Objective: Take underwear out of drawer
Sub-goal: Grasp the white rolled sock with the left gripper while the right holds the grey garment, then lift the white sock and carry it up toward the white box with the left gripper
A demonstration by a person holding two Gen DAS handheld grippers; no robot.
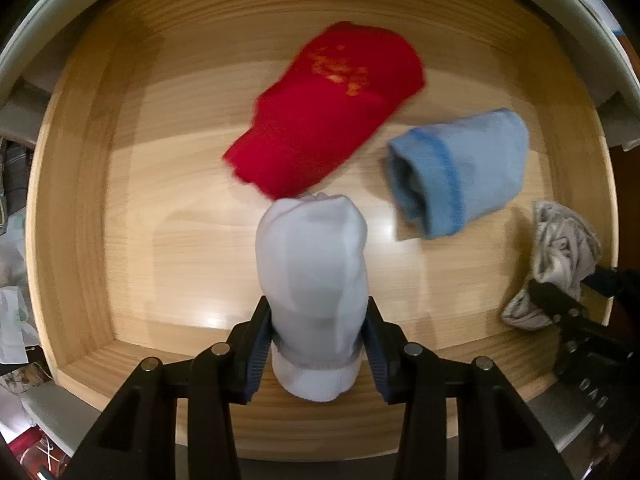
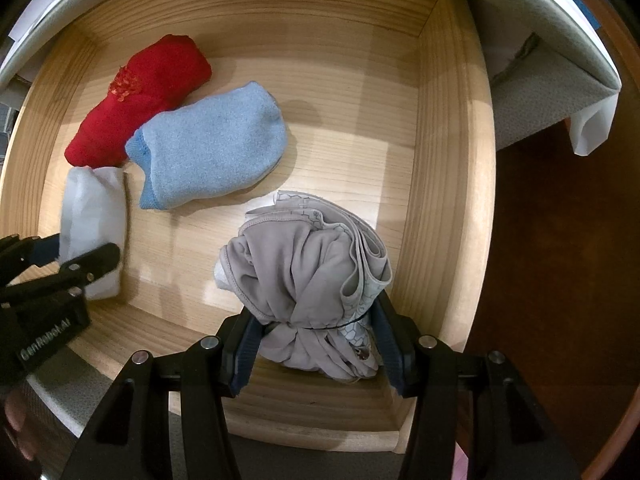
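Observation:
Both views look straight down into a pale wooden drawer (image 1: 160,208). My left gripper (image 1: 317,312) is shut on a white rolled garment (image 1: 312,248), its blue pads pressing the roll's lower sides near the front wall. My right gripper (image 2: 314,320) is shut on a crumpled grey underwear bundle (image 2: 300,264) at the drawer's front right corner. That bundle (image 1: 560,240) and the right gripper (image 1: 560,304) also show at the right edge of the left wrist view. The white roll (image 2: 94,204) and the left gripper (image 2: 66,256) show at the left of the right wrist view.
A red roll (image 1: 332,108) with an orange print and a light blue roll (image 1: 464,168) lie on the drawer floor behind the grippers, touching each other (image 2: 140,96) (image 2: 212,144). The drawer walls (image 2: 440,160) enclose all sides. A white cabinet edge (image 2: 560,40) overhangs the back.

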